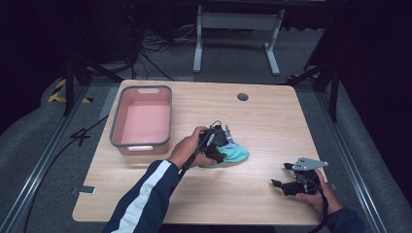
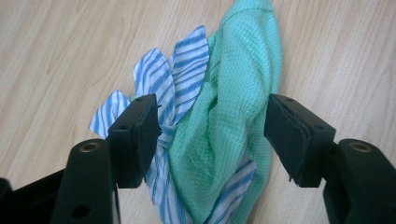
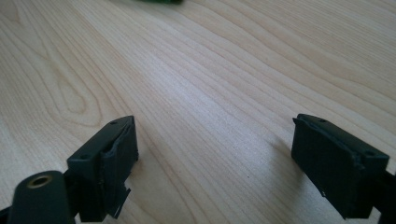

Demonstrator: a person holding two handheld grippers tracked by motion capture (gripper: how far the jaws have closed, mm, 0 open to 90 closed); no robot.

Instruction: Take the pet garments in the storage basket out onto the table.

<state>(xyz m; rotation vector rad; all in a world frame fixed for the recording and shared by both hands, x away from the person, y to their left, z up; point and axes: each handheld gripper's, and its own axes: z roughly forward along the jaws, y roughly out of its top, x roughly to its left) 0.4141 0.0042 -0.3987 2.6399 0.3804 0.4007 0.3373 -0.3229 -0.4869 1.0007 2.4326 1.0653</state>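
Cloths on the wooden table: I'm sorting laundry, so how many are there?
2, bunched together mid-table: a green waffle-weave cloth and a blue-and-white striped cloth lying partly beneath it and sticking out beside it. More could be hidden under the pile.

On the table (image 1: pixel 262 126), the basin (image 1: pixel 115 121) sits at the left, toward the far edge. The bundled cloths (image 1: pixel 235 154) lie near the table's middle, right of the basin and apart from it. The left gripper (image 1: pixel 217 145) is over the cloths' left side, the cloths lying between its parted jaws. The right gripper (image 1: pixel 279 183) rests near the front right corner, well apart from the cloths. A grommet hole (image 1: pixel 242 96) lies behind them by the far edge.
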